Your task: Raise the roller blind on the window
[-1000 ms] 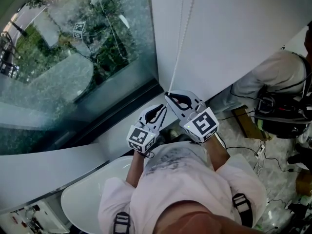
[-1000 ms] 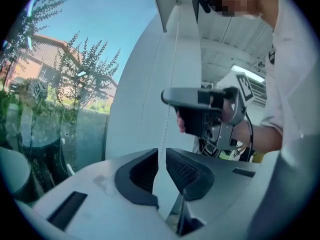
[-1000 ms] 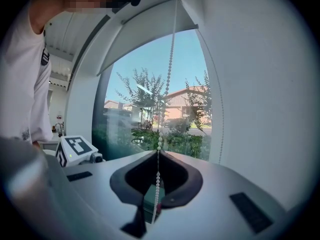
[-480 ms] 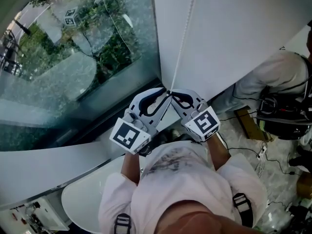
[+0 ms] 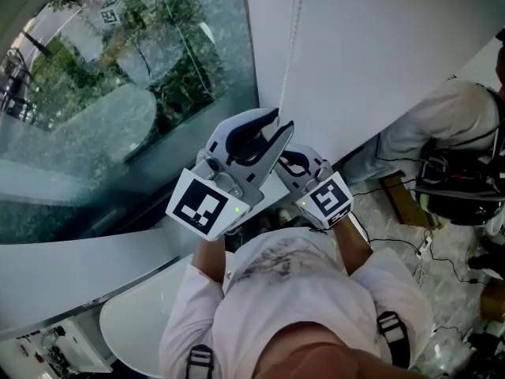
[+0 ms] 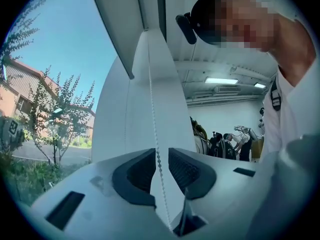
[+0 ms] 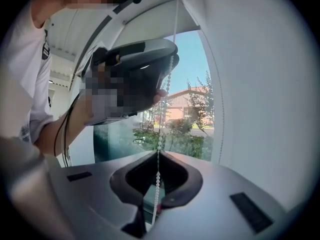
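A white bead chain [image 5: 290, 46] hangs along the white wall panel [image 5: 379, 46] beside the window glass [image 5: 118, 93]. My left gripper [image 5: 276, 125] is raised, open by a narrow gap, with the bead chain [image 6: 152, 109] running between its jaws [image 6: 159, 151]. Just below it, my right gripper [image 5: 284, 160] is partly hidden behind the left one. In the right gripper view the jaw tips [image 7: 159, 154] meet on the bead chain [image 7: 165, 104], which runs up past the left gripper [image 7: 145, 54]. No blind fabric is clearly in view.
A dark window frame [image 5: 197, 180] runs along the foot of the glass. A white rounded surface [image 5: 142, 330] lies below left. At the right a person in light clothes [image 5: 442, 125] sits by dark gear, with cables [image 5: 394, 243] on the floor.
My left gripper has risen from beside the right one to above it, up along the chain. The right gripper has stayed in place on the chain.
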The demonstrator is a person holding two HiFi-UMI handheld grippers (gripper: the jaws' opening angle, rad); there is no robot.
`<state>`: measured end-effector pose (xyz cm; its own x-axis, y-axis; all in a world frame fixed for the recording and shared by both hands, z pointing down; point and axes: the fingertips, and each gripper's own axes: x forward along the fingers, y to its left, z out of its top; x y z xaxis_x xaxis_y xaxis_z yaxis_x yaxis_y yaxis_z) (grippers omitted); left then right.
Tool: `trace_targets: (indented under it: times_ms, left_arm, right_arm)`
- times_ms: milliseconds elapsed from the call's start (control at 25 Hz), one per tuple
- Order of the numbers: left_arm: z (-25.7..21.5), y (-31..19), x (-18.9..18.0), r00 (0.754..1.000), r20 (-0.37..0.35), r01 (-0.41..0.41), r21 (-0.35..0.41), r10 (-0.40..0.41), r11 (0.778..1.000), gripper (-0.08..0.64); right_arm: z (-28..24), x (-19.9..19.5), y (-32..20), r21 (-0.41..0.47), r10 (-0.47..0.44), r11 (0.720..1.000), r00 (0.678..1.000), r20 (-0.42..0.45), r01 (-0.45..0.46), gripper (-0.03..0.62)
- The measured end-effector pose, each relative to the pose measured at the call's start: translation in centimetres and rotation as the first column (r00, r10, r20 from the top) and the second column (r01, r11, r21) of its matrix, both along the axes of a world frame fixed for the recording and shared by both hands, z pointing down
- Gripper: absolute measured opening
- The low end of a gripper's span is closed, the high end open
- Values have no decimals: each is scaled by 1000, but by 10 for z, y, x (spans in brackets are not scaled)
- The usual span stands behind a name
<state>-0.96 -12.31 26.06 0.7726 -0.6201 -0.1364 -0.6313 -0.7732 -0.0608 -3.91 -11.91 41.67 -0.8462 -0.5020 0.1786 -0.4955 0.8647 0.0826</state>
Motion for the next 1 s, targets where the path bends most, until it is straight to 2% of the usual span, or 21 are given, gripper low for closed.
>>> trace_targets:
  times_ms: [120,200,440,800,1000]
  left_arm:
    - [-4,-4,4,1000,13,10,-3,-10,1000,62]
    - [-5,-6,4,1000,14,27,-8,-27,1000,20]
    - [-2,-4,0,996,-40,77,-1,-77,997,9]
    - [31,-3,-5,996,-40,73,-68,-76,995,9]
    - [59,-7,-4,997,-25,71,-75,-73,995,9]
  right_arm:
    - [1,1,1,2,-3,1000,1000,-2,3,64]
    - [1,1,1,3,-6,1000,1000,-3,6,64]
    - [4,-1,2,0,-6,1000,1000,-13,6,64]
    - [37,-4,1,-47,-5,999,997,-82,1,64]
    - [64,-2,-1,-85,-4,996,993,-117,-6,64]
